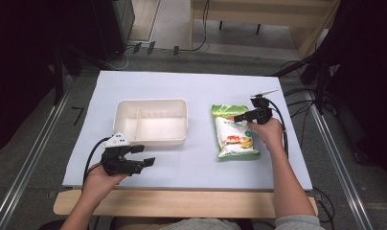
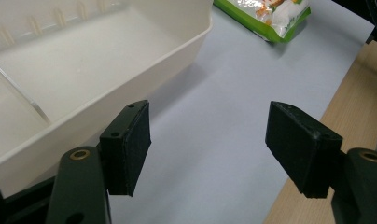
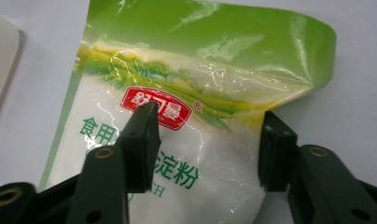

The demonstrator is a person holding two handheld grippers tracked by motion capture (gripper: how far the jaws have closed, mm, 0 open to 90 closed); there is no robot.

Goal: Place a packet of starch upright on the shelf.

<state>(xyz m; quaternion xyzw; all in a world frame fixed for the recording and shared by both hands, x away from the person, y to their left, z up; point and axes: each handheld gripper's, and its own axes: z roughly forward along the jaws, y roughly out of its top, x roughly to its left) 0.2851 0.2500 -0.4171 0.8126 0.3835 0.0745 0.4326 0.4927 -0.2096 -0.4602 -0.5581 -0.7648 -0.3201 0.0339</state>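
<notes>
One green-and-white starch bag point(image 1: 235, 132) lies flat on the table's point(image 1: 196, 91) right half, near the right edge. My right gripper point(image 3: 207, 149) straddles its upper part, jaws half open, pads not clearly pressing. White divided tray point(image 1: 152, 120) sits mid-table. My left gripper point(image 2: 221, 147) hovers near the front-left corner, jaws wide, holding nothing.

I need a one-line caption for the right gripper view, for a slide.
Right claw poised over a green-and-white starch bag on the white table, jaws straddling its edge.
</notes>
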